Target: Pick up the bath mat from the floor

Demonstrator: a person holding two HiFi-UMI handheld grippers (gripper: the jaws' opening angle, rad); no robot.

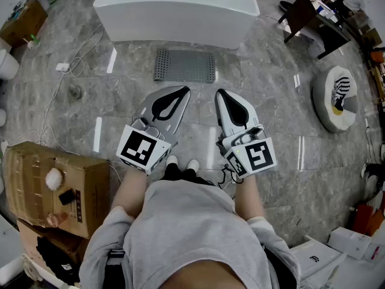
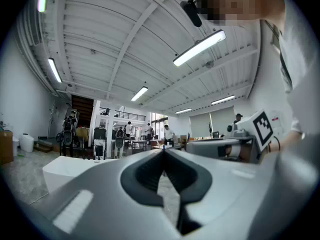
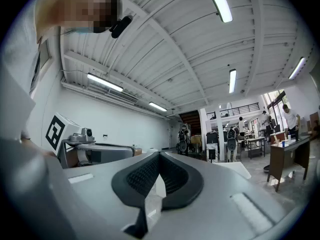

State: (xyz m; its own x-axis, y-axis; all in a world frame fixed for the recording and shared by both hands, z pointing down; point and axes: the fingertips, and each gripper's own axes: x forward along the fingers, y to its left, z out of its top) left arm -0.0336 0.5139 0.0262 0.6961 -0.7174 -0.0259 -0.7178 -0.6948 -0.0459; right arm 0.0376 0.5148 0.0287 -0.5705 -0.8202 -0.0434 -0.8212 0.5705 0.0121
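Left gripper [image 1: 185,90], right gripper [image 1: 219,93] level, side by side, fingers closed together, empty. Bath mat [image 1: 184,65] far, by tub [image 1: 180,11], possibly touching. Shoes [image 1: 192,164] mostly hidden.

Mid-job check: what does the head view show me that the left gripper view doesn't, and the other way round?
Only the head view: the grey bath mat flat on the floor between the white tub and the grippers, and a cardboard box at the person's left. Only the left gripper view: ceiling lights and distant people; no mat. Both: the tub, the left gripper with jaws together and empty, and the right gripper.
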